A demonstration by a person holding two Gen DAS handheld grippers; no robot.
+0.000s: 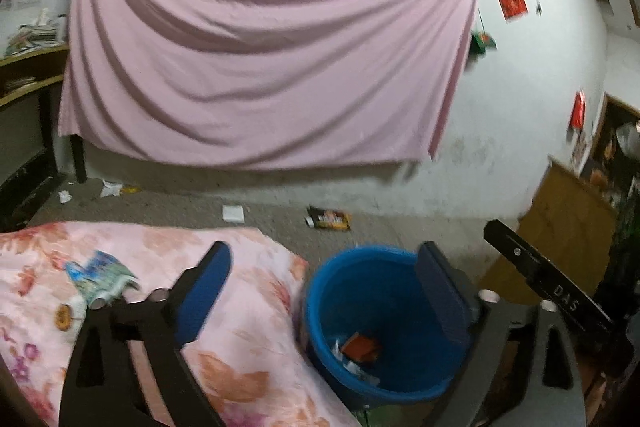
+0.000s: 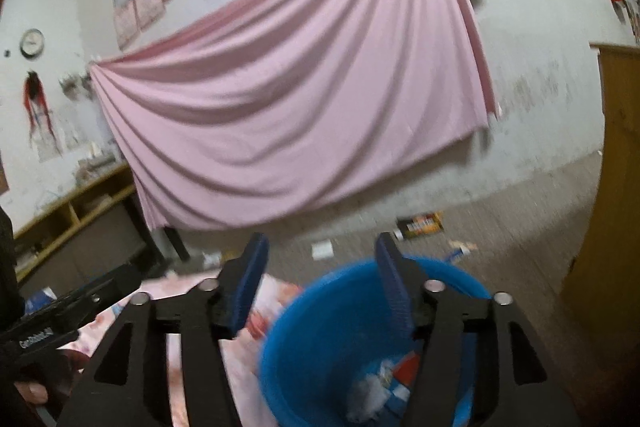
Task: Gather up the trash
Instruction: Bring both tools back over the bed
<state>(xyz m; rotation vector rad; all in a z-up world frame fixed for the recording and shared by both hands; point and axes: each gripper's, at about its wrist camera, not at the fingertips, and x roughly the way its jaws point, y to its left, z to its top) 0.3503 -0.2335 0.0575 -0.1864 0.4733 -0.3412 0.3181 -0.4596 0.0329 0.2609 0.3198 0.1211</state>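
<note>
A blue bucket [image 1: 400, 279] stands on the floor beside a floral-covered surface [image 1: 248, 307]. Inside it lie a red wrapper [image 1: 362, 345] and scraps of paper. My left gripper [image 1: 324, 255] is open over the bucket's near edge, nothing between its fingers. A colourful wrapper [image 1: 100, 277] lies on the floral cloth to its left. In the right wrist view my right gripper [image 2: 322, 245] hangs open and empty above the bucket [image 2: 288, 367]. On the floor beyond lie a dark packet [image 1: 330, 219] and a white paper [image 1: 233, 213].
A pink sheet [image 1: 260, 59] hangs on the far wall. A low shelf [image 2: 72, 211] stands at the left, a wooden cabinet [image 2: 616, 187] at the right. More scraps [image 1: 110, 188] lie near the shelf's leg. The other gripper's body [image 1: 552, 299] is close on the right.
</note>
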